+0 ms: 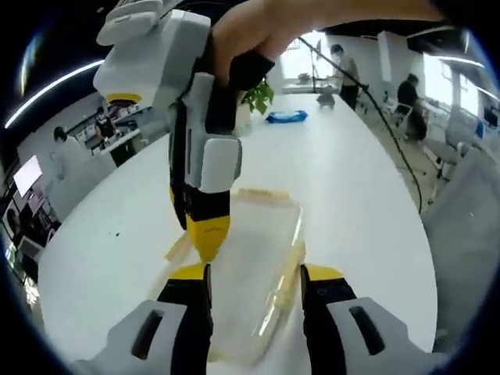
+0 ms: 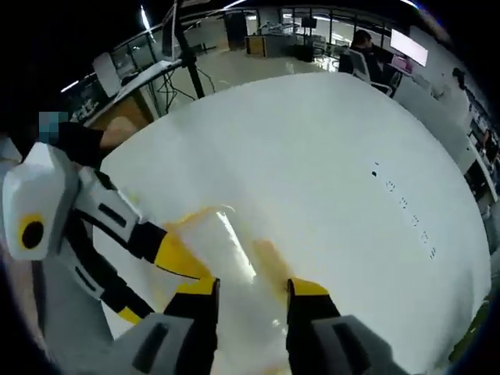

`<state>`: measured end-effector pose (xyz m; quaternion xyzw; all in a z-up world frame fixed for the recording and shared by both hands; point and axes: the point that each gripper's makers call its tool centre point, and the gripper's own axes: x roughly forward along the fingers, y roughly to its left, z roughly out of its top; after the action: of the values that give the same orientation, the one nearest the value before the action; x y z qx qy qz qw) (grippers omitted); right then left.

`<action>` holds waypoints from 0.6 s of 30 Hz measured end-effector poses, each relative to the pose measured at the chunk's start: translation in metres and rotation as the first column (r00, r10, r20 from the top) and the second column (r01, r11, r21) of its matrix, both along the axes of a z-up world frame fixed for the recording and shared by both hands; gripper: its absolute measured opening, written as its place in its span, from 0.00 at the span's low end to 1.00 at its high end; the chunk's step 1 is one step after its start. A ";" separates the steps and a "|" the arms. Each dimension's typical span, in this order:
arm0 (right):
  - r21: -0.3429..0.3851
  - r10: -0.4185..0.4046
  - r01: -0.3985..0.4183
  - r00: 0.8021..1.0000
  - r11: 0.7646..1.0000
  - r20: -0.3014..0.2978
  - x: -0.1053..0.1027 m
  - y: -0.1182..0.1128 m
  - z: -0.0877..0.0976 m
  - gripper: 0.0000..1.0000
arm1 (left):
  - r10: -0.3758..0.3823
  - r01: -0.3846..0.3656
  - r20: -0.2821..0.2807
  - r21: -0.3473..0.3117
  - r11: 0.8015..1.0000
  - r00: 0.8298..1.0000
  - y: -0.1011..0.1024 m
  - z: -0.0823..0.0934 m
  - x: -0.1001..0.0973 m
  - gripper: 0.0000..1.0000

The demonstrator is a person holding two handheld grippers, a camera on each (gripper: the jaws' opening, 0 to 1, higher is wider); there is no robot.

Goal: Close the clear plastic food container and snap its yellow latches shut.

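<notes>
The clear rectangular plastic food container [image 1: 250,273] with pale yellow latches lay on the white bench [image 1: 351,187], lid on, directly ahead of the left gripper [image 1: 255,283]. That gripper's yellow-tipped fingers stood apart, one on each side of the container's near end; contact could not be confirmed. One long yellow latch [image 1: 286,291] ran along the container's edge just inside the right-hand finger. The right gripper [image 1: 205,234], held in a person's hand [image 1: 250,31], reached down from above, its yellow tips resting on the lid just beyond the left-hand finger.

In the right gripper view, the right gripper [image 2: 251,293] showed fingers apart over the container [image 2: 226,258], nothing clamped. The left gripper [image 2: 168,254] entered from the left, touching the container's side.
</notes>
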<state>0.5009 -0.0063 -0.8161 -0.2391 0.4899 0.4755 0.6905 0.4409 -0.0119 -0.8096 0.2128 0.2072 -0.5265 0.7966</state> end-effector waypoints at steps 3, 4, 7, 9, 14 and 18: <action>-0.003 0.029 -0.029 0.999 1.000 -0.035 0.000 0.003 -0.002 0.34 | 0.006 -0.006 -0.017 -0.015 1.000 1.000 0.001 0.001 0.001 0.43; -0.002 0.033 -0.033 0.998 0.999 -0.046 0.000 0.003 -0.003 0.34 | 0.004 -0.005 -0.017 -0.015 1.000 1.000 0.000 0.001 0.001 0.43; 0.001 0.040 -0.040 0.996 0.999 -0.082 0.001 0.002 -0.004 0.35 | -0.006 0.006 -0.008 -0.006 1.000 1.000 0.001 0.000 0.002 0.42; 0.001 0.053 -0.053 0.995 0.999 -0.083 0.004 0.002 -0.004 0.34 | 0.015 -0.016 -0.033 -0.027 0.999 0.999 0.001 0.000 0.007 0.41; -0.093 0.110 -0.125 0.983 0.988 -0.148 0.003 -0.001 -0.005 0.33 | -0.012 0.011 -0.048 -0.021 1.000 0.999 -0.002 -0.001 0.009 0.40; -0.132 0.168 -0.195 0.967 0.972 -0.191 0.004 0.001 -0.008 0.32 | 0.027 -0.029 -0.106 -0.015 0.999 0.994 -0.003 -0.001 0.009 0.39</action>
<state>0.5054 -0.0053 -0.8244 -0.2906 0.5602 0.5184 0.5771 0.4499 -0.0145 -0.8109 0.1752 0.2477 -0.5274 0.7936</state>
